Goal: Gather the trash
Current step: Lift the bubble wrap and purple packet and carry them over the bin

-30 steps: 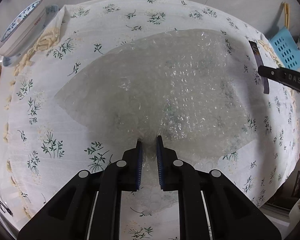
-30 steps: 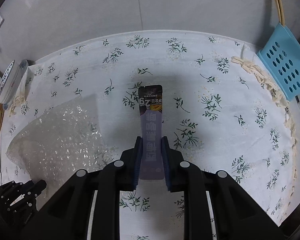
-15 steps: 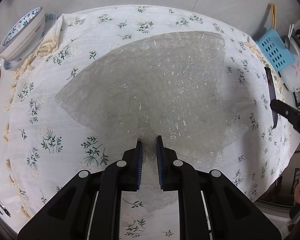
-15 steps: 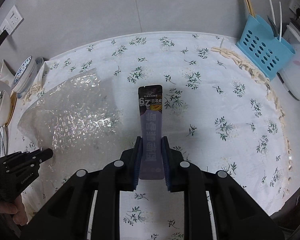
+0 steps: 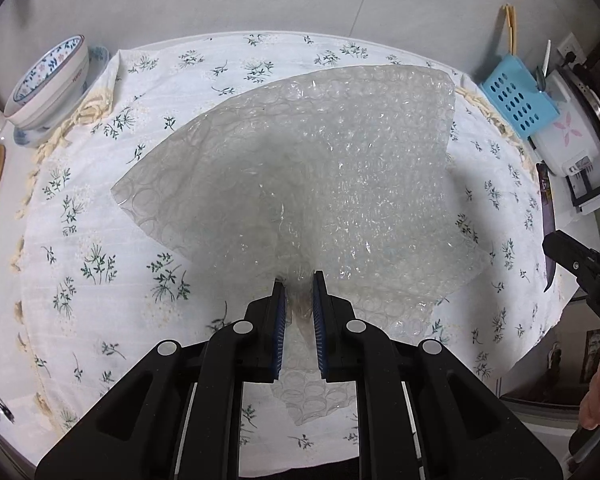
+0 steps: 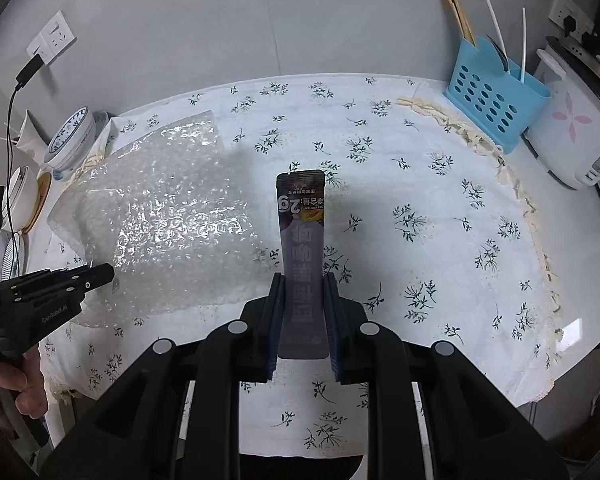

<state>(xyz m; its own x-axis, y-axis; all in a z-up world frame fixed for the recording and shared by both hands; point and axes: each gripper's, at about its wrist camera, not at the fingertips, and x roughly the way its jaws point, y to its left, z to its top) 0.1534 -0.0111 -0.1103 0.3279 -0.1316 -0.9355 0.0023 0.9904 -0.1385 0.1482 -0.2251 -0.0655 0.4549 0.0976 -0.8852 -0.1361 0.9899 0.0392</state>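
My left gripper [image 5: 299, 280] is shut on the near edge of a large clear bubble wrap sheet [image 5: 340, 168], which is lifted off the flowered tablecloth [image 5: 100, 240]. The sheet also shows in the right wrist view [image 6: 160, 216], with the left gripper [image 6: 100, 276] at its near edge. My right gripper [image 6: 302, 280] is shut on a long grey-purple snack sachet [image 6: 302, 248] and holds it upright above the cloth. The sachet [image 5: 547, 216] and the right gripper [image 5: 556, 244] show at the right edge of the left wrist view.
A blue-patterned bowl [image 5: 48, 80] on a saucer stands at the table's left end. A blue perforated utensil holder [image 6: 496, 96] with chopsticks and a white rice cooker [image 6: 572, 132] stand at the right end. A wall socket with a cable [image 6: 48, 44] is at the left.
Both grippers have risen and pulled back from the table with their loads. The bubble wrap has lifted higher off the cloth. More of the table's ends has come into view.
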